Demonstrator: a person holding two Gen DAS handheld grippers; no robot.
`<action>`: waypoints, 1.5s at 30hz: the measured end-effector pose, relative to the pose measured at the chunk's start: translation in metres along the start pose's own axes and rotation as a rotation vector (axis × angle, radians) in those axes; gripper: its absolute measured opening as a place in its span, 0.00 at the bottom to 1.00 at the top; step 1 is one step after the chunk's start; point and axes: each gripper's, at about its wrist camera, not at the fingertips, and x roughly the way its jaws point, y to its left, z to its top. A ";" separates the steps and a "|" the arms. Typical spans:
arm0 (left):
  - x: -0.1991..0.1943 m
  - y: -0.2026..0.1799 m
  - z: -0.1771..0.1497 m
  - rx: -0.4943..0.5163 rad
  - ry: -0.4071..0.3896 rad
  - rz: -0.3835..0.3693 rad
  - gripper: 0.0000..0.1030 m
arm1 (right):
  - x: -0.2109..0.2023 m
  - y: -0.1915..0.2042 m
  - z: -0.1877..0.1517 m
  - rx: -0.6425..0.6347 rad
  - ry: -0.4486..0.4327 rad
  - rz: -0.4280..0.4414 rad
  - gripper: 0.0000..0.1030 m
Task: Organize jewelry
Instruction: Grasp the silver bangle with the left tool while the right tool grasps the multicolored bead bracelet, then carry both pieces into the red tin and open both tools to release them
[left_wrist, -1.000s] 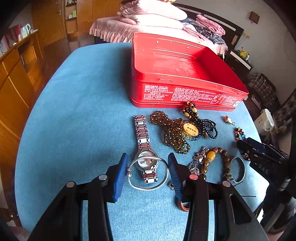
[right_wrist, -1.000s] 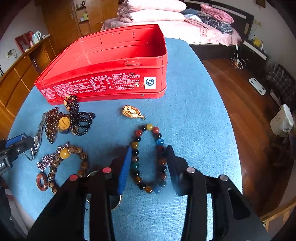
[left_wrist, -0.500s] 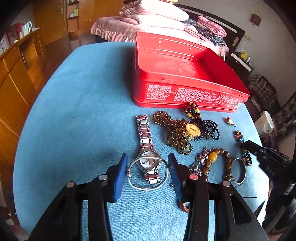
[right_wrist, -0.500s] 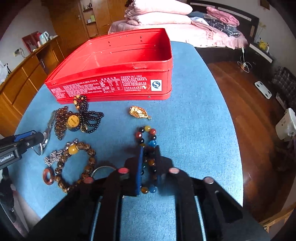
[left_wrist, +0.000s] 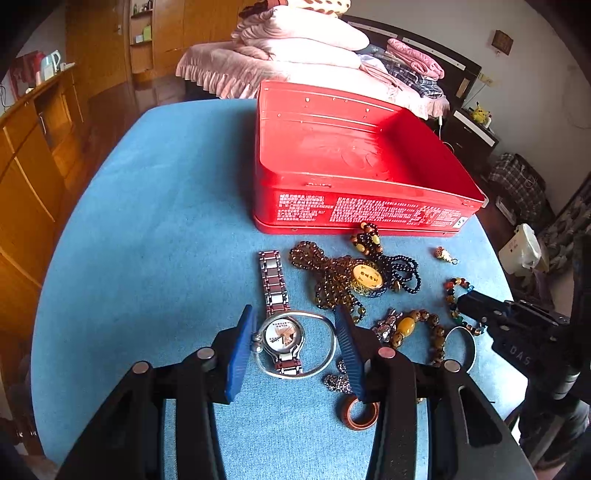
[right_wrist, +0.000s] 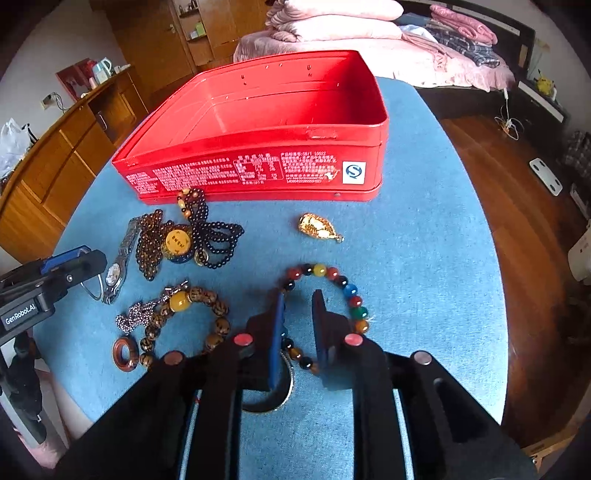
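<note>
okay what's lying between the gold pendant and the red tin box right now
Nothing. In the right wrist view, only bare blue tablecloth separates the gold teardrop-shaped pendant from the front wall of the open red metal tin box.

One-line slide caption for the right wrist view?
Right gripper partly closed over the multicolored bead bracelet on the blue tablecloth, red tin empty behind.

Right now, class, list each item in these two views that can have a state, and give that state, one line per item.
Red tin: open, no lid on, nothing inside.
Left gripper: open, fingers either side of the silver bangle and watch.
Right gripper: partly open, fingers straddling one side of the multicoloured bead bracelet.
Watch: lying flat, strap unfastened.
Gold pendant: loose on the blue cloth.
</note>
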 end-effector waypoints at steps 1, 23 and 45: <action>0.001 0.000 0.000 0.000 0.002 0.000 0.43 | 0.003 0.001 0.000 0.000 0.003 0.014 0.17; -0.004 -0.009 0.020 0.018 -0.036 -0.011 0.43 | -0.044 -0.015 0.019 0.049 -0.112 0.164 0.06; 0.024 -0.046 0.137 0.046 -0.119 -0.007 0.43 | -0.047 -0.019 0.139 0.036 -0.219 0.192 0.07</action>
